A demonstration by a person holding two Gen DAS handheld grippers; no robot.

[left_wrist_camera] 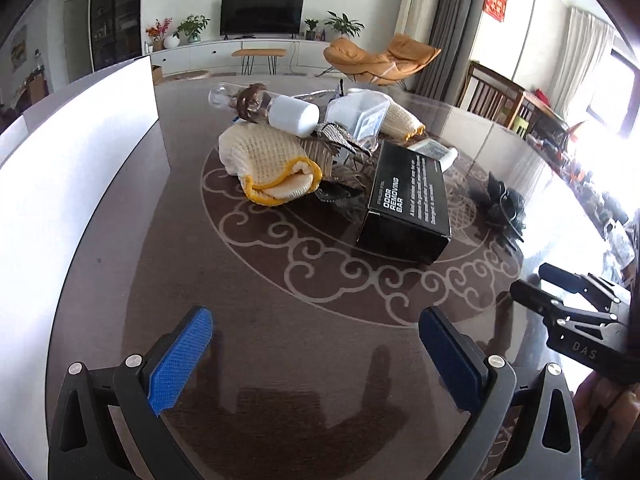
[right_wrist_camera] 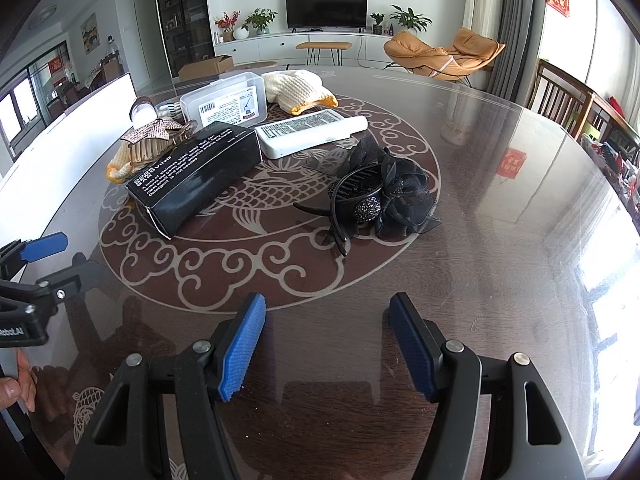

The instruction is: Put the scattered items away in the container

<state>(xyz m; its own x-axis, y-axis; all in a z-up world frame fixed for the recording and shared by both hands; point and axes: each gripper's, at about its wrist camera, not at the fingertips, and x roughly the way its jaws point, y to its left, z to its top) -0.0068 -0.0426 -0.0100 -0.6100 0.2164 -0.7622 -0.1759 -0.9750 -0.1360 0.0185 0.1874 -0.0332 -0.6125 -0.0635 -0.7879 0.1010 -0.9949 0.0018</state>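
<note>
A heap of items lies on the round glass-topped table: a black box point(left_wrist_camera: 406, 204) point(right_wrist_camera: 198, 170), cream knit gloves point(left_wrist_camera: 268, 164) point(right_wrist_camera: 296, 90), a clear plastic case point(right_wrist_camera: 226, 102) point(left_wrist_camera: 360, 114), a white remote-like bar point(right_wrist_camera: 312, 132), a gold hair claw point(right_wrist_camera: 154, 140), a black flower hair clip point(right_wrist_camera: 384, 196) point(left_wrist_camera: 504, 204) and a white-capped bulb point(left_wrist_camera: 276, 110). The white container wall point(left_wrist_camera: 76, 152) stands at the left. My left gripper point(left_wrist_camera: 316, 336) is open and empty, short of the heap. My right gripper point(right_wrist_camera: 326, 330) is open and empty, near the black clip.
The table point(right_wrist_camera: 500, 184) is dark with a pale scroll pattern and is bare toward its right side. Wooden chairs point(right_wrist_camera: 560, 96) stand past its right rim. A person's hand point(right_wrist_camera: 18, 384) shows at the lower left of the right wrist view.
</note>
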